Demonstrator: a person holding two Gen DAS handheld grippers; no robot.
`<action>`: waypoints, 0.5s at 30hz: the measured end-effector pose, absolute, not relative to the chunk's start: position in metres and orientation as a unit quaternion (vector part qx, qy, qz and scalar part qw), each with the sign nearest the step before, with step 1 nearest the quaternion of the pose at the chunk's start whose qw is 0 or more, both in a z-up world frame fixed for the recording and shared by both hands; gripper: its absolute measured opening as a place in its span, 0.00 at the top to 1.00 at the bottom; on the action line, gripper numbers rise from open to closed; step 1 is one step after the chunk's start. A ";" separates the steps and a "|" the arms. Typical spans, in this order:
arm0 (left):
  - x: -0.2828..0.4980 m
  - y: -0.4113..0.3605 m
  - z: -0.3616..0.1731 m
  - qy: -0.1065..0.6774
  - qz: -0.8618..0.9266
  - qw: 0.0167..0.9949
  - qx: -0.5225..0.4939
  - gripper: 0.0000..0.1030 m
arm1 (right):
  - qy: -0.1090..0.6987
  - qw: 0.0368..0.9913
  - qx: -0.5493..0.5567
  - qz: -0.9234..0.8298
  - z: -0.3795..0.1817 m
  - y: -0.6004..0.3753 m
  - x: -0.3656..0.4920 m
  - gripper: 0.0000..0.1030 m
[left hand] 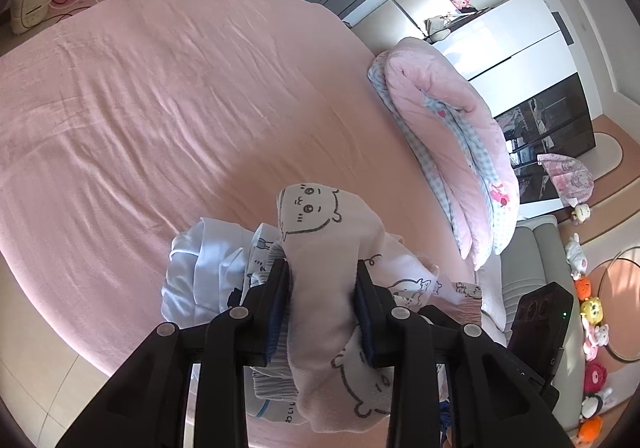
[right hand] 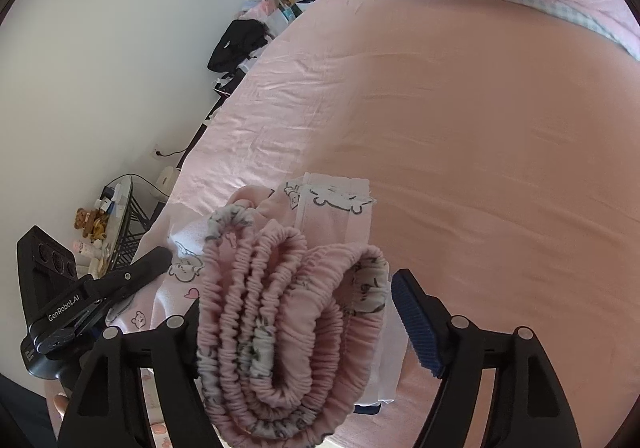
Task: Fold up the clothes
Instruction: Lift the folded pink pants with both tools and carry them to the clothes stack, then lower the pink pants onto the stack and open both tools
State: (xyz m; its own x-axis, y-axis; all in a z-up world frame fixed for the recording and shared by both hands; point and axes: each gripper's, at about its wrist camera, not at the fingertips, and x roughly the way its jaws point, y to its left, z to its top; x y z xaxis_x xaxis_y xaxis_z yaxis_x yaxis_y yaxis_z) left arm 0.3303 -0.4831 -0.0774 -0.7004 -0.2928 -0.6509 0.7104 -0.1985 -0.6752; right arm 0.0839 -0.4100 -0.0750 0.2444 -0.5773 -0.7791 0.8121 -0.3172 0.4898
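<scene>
A pink garment (left hand: 316, 216) printed with cartoon bears lies bunched near the front edge of the pink bed (left hand: 180, 88). My left gripper (left hand: 322, 268) is shut on a fold of it, both blue pads pressing the cloth. In the right wrist view the garment's gathered elastic waistband (right hand: 280, 308) sits between the fingers of my right gripper (right hand: 298, 288), which stands open. Its right pad (right hand: 416, 324) is clear of the cloth; the left finger is hidden behind the folds. A white and pale blue garment (left hand: 196, 268) lies just left of the pink one.
A folded pink and blue-checked quilt (left hand: 448, 136) lies along the bed's right side. A grey sofa (left hand: 532, 248) and plush toys (left hand: 592, 312) are beyond the bed. A black bag (right hand: 240, 44) and a cluttered side table (right hand: 116, 216) stand by the wall.
</scene>
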 end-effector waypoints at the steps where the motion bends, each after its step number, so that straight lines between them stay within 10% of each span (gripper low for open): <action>1: 0.331 -0.483 -0.077 0.542 -0.748 0.330 0.191 0.70 | 0.107 0.573 0.542 -0.606 -0.073 -0.408 0.083 0.25; 15: 0.339 -0.488 -0.067 0.578 -0.725 0.337 0.161 0.58 | 0.146 0.565 0.495 -0.643 -0.024 -0.387 0.066 0.24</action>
